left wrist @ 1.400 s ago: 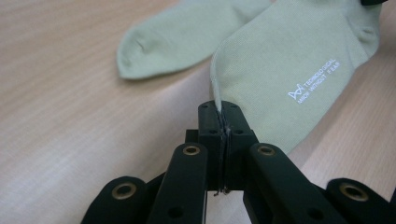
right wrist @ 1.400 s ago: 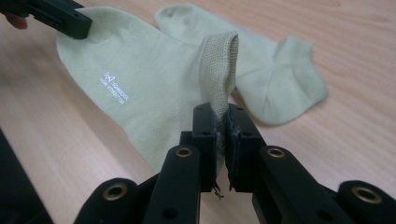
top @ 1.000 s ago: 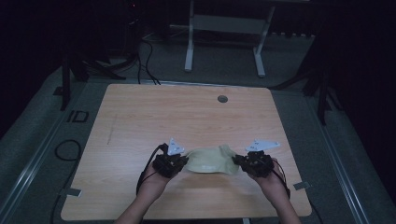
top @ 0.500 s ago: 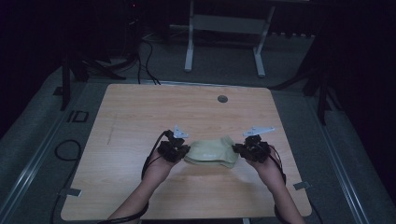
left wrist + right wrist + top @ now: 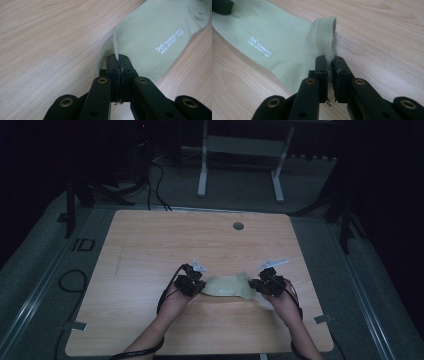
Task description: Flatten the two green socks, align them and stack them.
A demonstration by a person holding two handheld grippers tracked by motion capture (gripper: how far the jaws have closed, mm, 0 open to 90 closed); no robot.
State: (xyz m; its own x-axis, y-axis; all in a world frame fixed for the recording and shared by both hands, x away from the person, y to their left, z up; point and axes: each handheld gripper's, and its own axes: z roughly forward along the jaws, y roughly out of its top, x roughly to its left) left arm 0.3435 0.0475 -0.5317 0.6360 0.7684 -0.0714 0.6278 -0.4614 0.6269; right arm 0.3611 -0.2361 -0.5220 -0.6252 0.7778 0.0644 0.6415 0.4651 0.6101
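A pale green sock (image 5: 227,285) with small white lettering lies stretched between my two grippers on the wooden table (image 5: 150,245). My left gripper (image 5: 196,285) is shut on the sock's toe end (image 5: 140,42), its jaws pinching a thin edge of fabric (image 5: 119,65). My right gripper (image 5: 259,286) is shut on the ribbed cuff (image 5: 325,37), which stands up between its jaws (image 5: 330,72). In the right gripper view the other gripper's black jaw tip (image 5: 222,6) shows at the sock's far end. The sock (image 5: 274,47) rests low over the tabletop.
A round grommet hole (image 5: 238,226) sits near the table's far edge. Behind the table stands a white metal frame (image 5: 240,150) on the dark floor, with cables (image 5: 150,175) at the left. Both of the person's forearms come in from the near edge.
Both grippers have moved away from the person across the table and sunk a little, carrying the sock with them. The sock now lies flatter and more stretched.
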